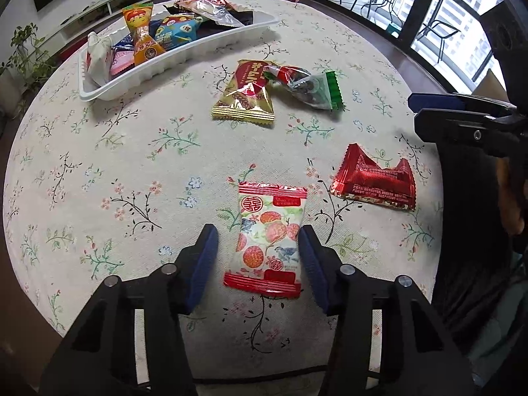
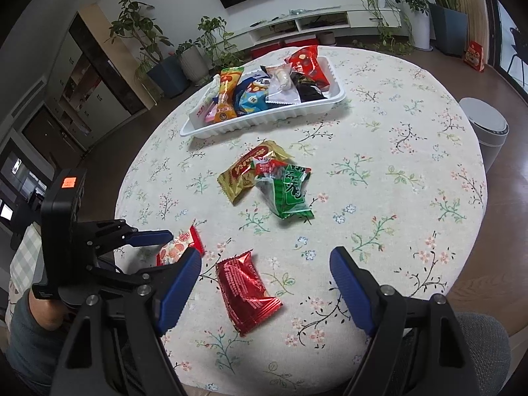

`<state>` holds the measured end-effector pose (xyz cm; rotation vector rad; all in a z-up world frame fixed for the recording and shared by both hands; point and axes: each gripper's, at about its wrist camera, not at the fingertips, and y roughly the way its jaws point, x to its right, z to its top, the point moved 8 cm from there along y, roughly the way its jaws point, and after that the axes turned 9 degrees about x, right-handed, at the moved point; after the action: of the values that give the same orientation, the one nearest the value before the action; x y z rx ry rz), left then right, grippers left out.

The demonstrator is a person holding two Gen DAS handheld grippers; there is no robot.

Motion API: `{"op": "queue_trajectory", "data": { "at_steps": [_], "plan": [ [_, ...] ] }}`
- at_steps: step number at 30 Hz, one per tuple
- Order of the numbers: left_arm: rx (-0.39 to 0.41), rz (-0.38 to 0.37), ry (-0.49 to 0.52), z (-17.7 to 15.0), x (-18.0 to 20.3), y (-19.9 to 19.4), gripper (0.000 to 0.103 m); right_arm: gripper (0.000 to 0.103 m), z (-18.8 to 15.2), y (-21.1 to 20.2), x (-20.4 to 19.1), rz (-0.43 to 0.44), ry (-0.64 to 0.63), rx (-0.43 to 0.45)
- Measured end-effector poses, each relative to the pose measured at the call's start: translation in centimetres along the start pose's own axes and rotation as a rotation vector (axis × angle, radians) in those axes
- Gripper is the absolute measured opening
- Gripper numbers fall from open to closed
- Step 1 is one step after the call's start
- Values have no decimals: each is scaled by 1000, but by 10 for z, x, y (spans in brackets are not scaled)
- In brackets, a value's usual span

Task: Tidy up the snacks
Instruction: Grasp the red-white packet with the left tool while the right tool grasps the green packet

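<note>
Tabletop [image 1: 99, 171] under a floral cloth carries loose snacks and, far ahead of both jaws, a white tray [image 1: 165, 66] heaped with packets. Left gripper [image 1: 257, 257] jaws straddle the white-and-red strawberry packet [image 1: 269, 237]; the right pad touches its edge, the left pad stands clear. Further right lies the red foil packet [image 2: 246, 288], flat between the right gripper [image 2: 264, 287] jaws, which stand wide and apart from it. Beyond, gold packet [image 2: 246, 173] and green packet [image 2: 287, 188] overlap.
</note>
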<state>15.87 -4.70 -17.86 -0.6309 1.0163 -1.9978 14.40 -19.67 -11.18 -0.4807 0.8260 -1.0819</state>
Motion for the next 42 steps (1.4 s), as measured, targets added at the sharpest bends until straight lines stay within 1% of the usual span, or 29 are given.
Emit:
{"op": "queue_trajectory", "data": {
  "at_steps": [7,8,12,17,22,24,32,39,40,42],
  "plan": [
    [-29,17,39,1,6,3,48,82,3,7,-2,-12,-23,-16],
    [-31,18,38,2,6,3,47,82,4,8,-1,-18,-27,-18],
    [-38,10,30,4,7,4,36,82,10,12,3,-47,-46,-24],
    [-40,25,21,5,9,3,33,82,24,19,4,-68,-91,-21],
    [-15,10,-14,2,6,1,33,81,31,34,2,-83,-144,-49],
    [0,-1,-40,-1,4,-1,33,79,32,41,0,-89,-164,-61],
    [40,-9,-101,-6,-3,-9,33,74,34,72,0,-113,-216,-118],
    [55,-8,-129,-5,-5,-9,33,59,33,99,5,-141,-242,-174],
    [57,-6,-134,-4,-6,-9,33,59,32,102,7,-145,-241,-183],
    [60,-5,-142,-4,-8,-10,33,59,33,103,7,-149,-257,-170]
  ]
}}
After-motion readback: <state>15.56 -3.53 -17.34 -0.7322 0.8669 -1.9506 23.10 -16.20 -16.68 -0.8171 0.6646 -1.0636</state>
